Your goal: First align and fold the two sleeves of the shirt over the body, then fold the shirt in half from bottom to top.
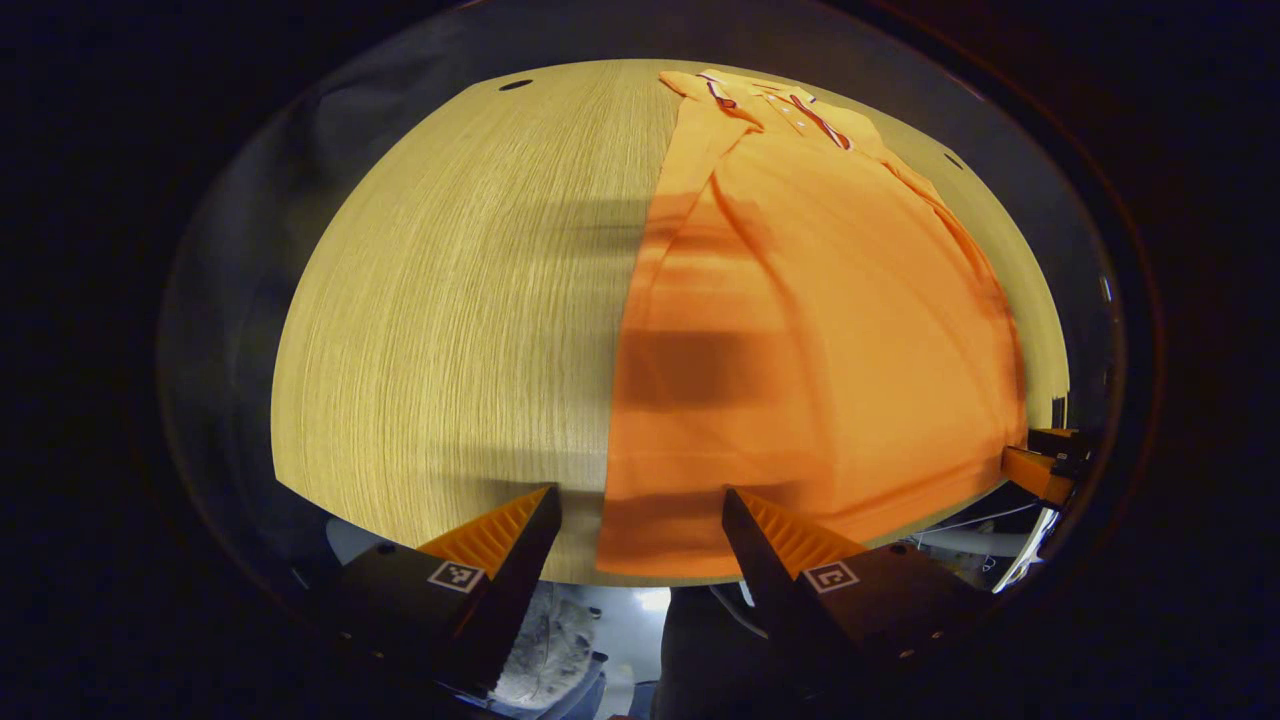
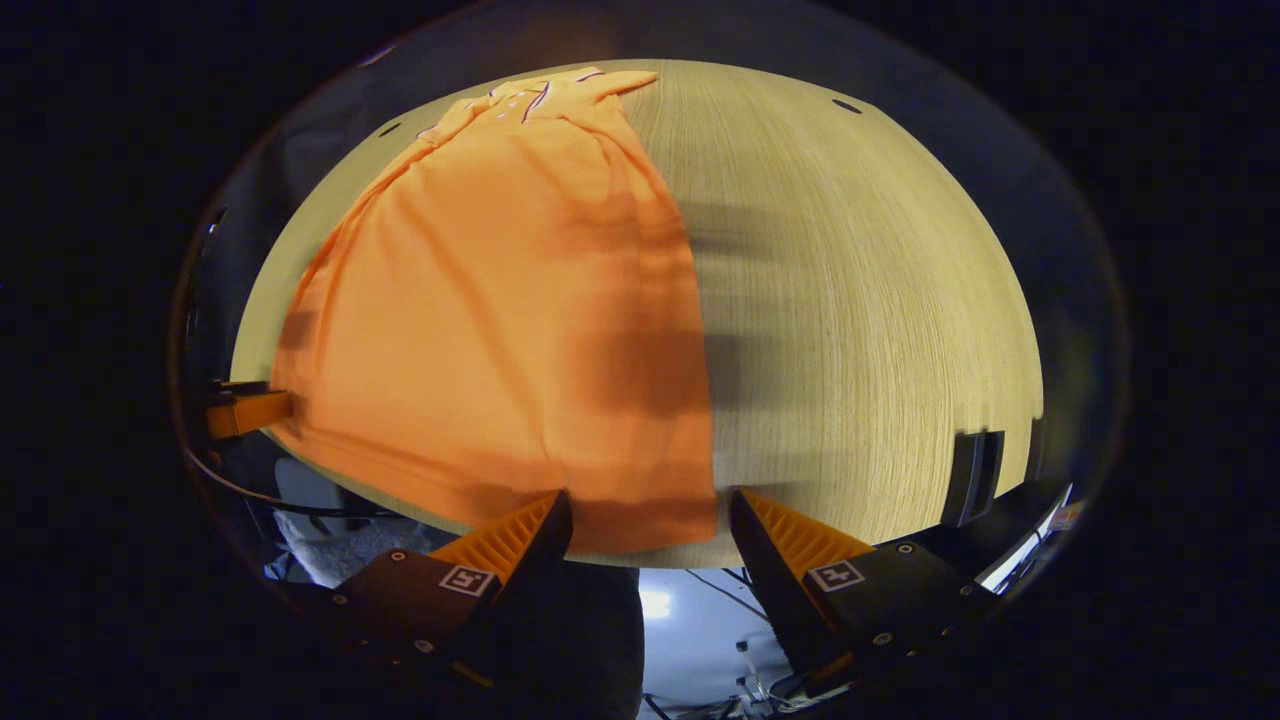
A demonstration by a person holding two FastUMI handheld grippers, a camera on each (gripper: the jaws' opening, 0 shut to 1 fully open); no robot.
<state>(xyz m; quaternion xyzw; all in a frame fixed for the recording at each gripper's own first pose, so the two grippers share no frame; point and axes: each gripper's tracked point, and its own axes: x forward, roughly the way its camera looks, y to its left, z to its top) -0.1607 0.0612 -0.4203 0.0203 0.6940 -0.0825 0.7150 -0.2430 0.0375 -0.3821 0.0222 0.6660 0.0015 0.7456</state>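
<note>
L gripper [image 1: 640, 500] jaws apart, over shirt [image 1: 810, 330] hem corner | R gripper [image 2: 650, 505] jaws apart, same | sleeves folded in | wood table [image 1: 450, 320]

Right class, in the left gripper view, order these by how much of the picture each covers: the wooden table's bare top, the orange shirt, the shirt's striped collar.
1. Orange shirt and bare wooden table: too alike to rank.
2. Striped collar: smallest, though it lies farthest from the camera.

Bare table [image 1: 450, 330] lies open beside shirt [image 1: 820, 350].
</note>
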